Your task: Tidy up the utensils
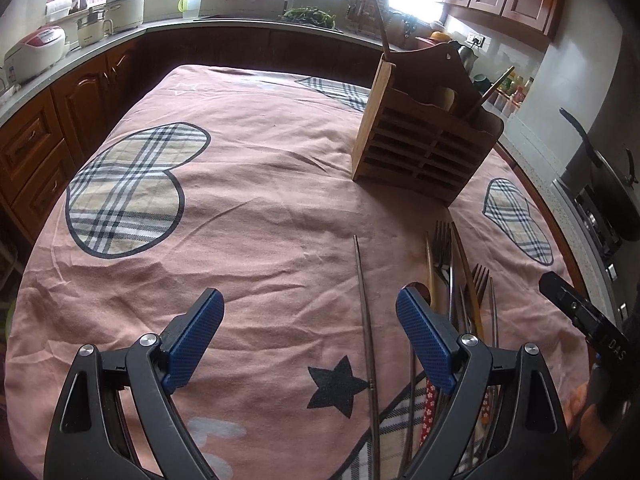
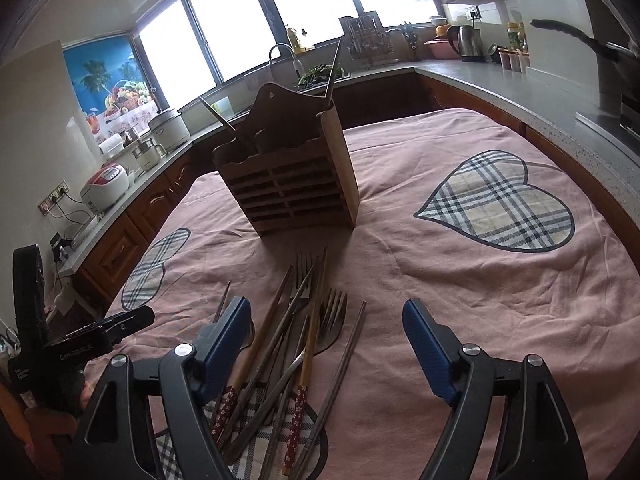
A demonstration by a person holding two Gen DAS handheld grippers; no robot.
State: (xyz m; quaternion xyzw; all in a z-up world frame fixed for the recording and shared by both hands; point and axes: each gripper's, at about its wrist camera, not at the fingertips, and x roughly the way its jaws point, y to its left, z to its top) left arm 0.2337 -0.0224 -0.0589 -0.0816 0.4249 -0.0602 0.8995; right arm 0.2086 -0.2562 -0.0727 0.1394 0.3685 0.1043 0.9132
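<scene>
A wooden utensil holder (image 1: 424,148) stands upright on the pink cloth, with a chopstick and a wooden utensil in it; it also shows in the right wrist view (image 2: 292,188). A pile of forks and chopsticks (image 2: 296,340) lies in front of it; it also shows in the left wrist view (image 1: 460,280). One metal chopstick (image 1: 366,320) lies apart to the left. My left gripper (image 1: 310,320) is open and empty, over that chopstick. My right gripper (image 2: 326,332) is open and empty, its left finger over the pile.
The pink cloth with plaid hearts (image 2: 500,208) covers the table. Kitchen counters (image 1: 80,44) with rice cookers, a sink and a kettle (image 2: 466,42) ring the table. A stove with a black pan (image 1: 608,196) is at the right.
</scene>
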